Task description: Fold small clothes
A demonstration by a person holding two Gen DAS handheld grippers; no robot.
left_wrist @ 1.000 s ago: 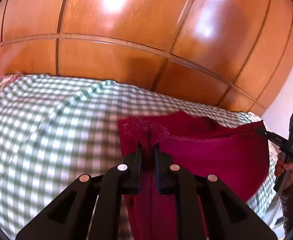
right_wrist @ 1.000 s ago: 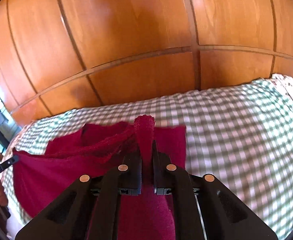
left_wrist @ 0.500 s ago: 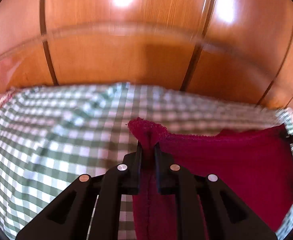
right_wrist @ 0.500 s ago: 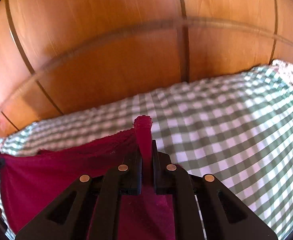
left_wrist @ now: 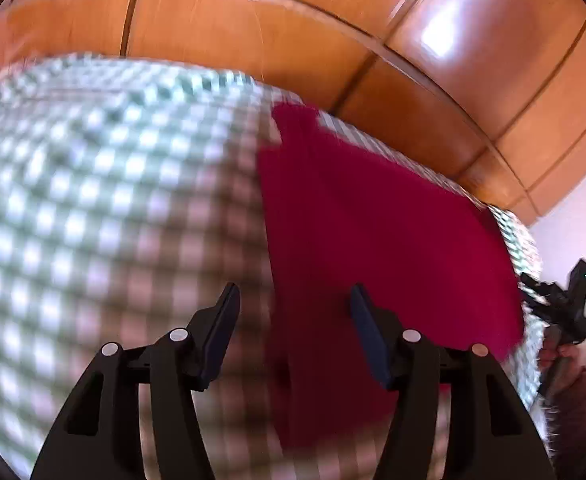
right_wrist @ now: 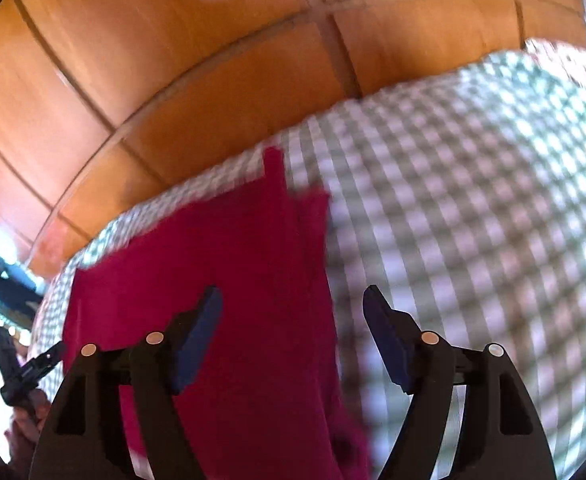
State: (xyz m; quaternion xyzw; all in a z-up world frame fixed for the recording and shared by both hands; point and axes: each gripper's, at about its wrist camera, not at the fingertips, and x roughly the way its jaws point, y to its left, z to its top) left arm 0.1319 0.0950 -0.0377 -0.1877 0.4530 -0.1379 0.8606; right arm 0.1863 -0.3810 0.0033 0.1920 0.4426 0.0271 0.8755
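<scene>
A dark red garment [left_wrist: 373, 232] lies spread on the green-and-white checked cloth [left_wrist: 93, 208]; both views are motion-blurred. My left gripper [left_wrist: 293, 300] hangs over the garment's left edge, its jaws opening, and the pads touch nothing. In the right wrist view the same garment [right_wrist: 221, 264] reaches under my right gripper [right_wrist: 293, 300], which sits over its right edge. Those jaws are opening too, with fabric below the gap but not pinched. The right gripper [left_wrist: 561, 304] also appears far right in the left wrist view, and the left gripper [right_wrist: 25, 364] at far left in the right wrist view.
Glossy wooden panels [left_wrist: 293, 24] rise behind the checked surface. A person's hand [left_wrist: 553, 356] grips the other tool at the cloth's right edge. A white wall [left_wrist: 573, 236] shows at the right. Bare checked cloth [right_wrist: 473, 220] stretches to the right of the garment.
Both grippers were shut on the garment's upper corners and held them raised. They sank toward the cloth, and both jaws now stand apart with the garment lying released.
</scene>
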